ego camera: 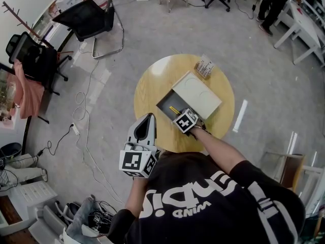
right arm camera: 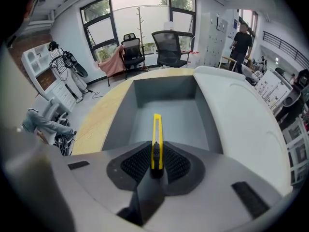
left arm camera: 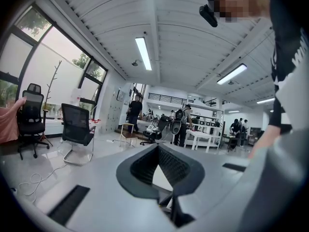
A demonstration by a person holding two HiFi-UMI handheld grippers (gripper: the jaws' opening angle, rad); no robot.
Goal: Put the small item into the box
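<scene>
The left gripper (ego camera: 149,120) has a pale grey shell that narrows to a point at its tips; behind its jaws sits a cube (ego camera: 136,163) with black-and-white square markers on its faces; the right gripper (right arm camera: 155,159) is the same grey, and carries a like marker cube (ego camera: 186,121) at its rear; inside the jaws lie black ribbed pads (right arm camera: 136,162) set in a dark surround; dark rectangular slots (right arm camera: 78,165) mark the shell on either side of the jaws; behind both grippers the person wears a black T-shirt (ego camera: 213,222) with short sleeves and large white lettering (ego camera: 185,200) across it.
</scene>
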